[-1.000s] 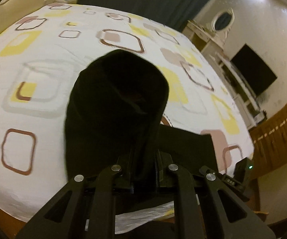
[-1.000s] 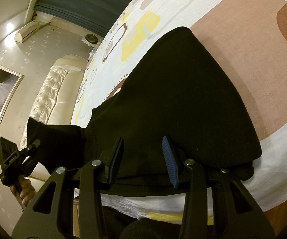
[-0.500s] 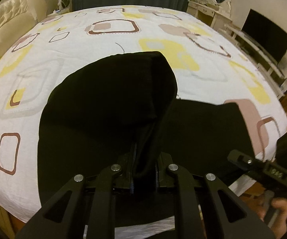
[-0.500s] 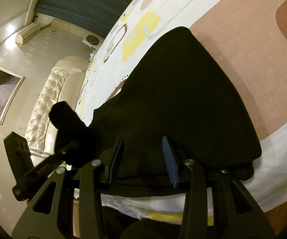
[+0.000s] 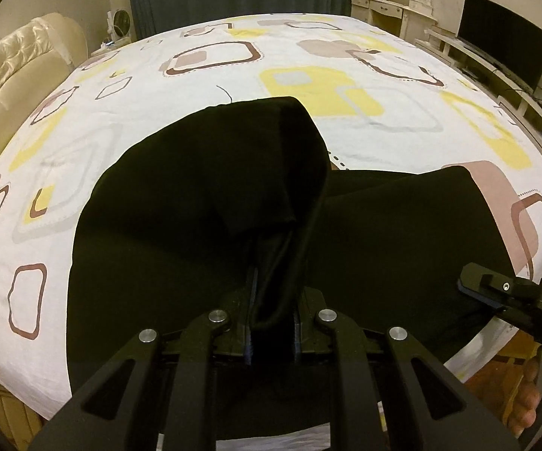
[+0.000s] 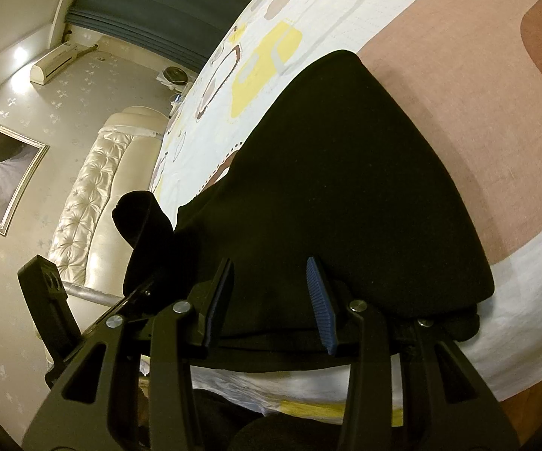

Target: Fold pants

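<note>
Left tongs (image 5: 272,323) are clamped on a bunched fold of the black pants (image 5: 180,233), lifting that part clear of the bed (image 5: 308,56) so it drapes forward over the rest. Right tongs (image 6: 269,300) stand agape with nothing between the blue pads (fabric lies beyond them), low over the pants' flat portion (image 6: 346,195) near the bed's edge (image 6: 515,345).

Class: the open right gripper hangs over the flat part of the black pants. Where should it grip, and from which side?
Probably the near edge of the pants, just below the right gripper, approached from the bed's near side. There the layers overhang slightly, so one finger can slip beneath; the flat middle offers no hold.
</note>
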`<state>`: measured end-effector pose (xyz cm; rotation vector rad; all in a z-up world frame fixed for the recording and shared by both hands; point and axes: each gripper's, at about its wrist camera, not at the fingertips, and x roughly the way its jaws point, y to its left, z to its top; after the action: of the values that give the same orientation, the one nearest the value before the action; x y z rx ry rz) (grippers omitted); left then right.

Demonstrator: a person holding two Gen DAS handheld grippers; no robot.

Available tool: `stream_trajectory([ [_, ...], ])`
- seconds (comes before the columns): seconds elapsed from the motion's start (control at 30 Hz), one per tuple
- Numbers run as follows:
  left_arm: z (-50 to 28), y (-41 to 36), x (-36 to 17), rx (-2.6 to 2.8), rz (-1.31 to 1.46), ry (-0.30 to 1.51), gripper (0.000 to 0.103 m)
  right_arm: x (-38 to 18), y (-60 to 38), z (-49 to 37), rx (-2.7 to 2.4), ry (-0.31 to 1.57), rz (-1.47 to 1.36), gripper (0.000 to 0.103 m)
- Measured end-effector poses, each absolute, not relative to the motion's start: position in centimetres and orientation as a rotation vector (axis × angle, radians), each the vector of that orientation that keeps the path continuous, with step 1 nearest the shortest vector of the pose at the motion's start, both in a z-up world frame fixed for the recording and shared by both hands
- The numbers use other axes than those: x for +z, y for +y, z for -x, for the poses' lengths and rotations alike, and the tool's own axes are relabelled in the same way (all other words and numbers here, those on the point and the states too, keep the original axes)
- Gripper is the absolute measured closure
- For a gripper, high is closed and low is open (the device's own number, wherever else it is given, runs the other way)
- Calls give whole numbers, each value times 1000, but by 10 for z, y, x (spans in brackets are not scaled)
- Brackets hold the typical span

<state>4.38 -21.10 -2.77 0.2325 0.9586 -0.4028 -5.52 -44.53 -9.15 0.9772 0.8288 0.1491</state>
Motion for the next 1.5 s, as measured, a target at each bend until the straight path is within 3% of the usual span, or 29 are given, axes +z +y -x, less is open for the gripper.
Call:
stream_trajectory([
  [0.43,-40,-215,-26,-407,-254,948,83,-92,-445,55,149,829,-977,63],
  [0.5,-39,-213,-23,-410,-245,947,75,-92,-445,55,150,829,-977,63],
  [0.6,-38,-206,-19,-407,-210,960,48,-93,-445,55,150,829,-977,63],
  [0.73,-34,-194,-8,-401,-183,959,33,-93,-445,55,150,828,-977,63],
  [0.9,-29,-153,14,-362,-145,909,23,-92,-446,56,153,827,-981,63],
  [1.1,-42,-80,8,-222,-142,888,21,-91,-447,57,154,827,-980,63],
  [1.4,-66,6,-43,-176,-2,1085,21,-77,-443,58,117,854,-947,61],
  [1.5,-72,11,-43,-190,69,1099,21,-48,-425,58,68,823,-830,52],
])
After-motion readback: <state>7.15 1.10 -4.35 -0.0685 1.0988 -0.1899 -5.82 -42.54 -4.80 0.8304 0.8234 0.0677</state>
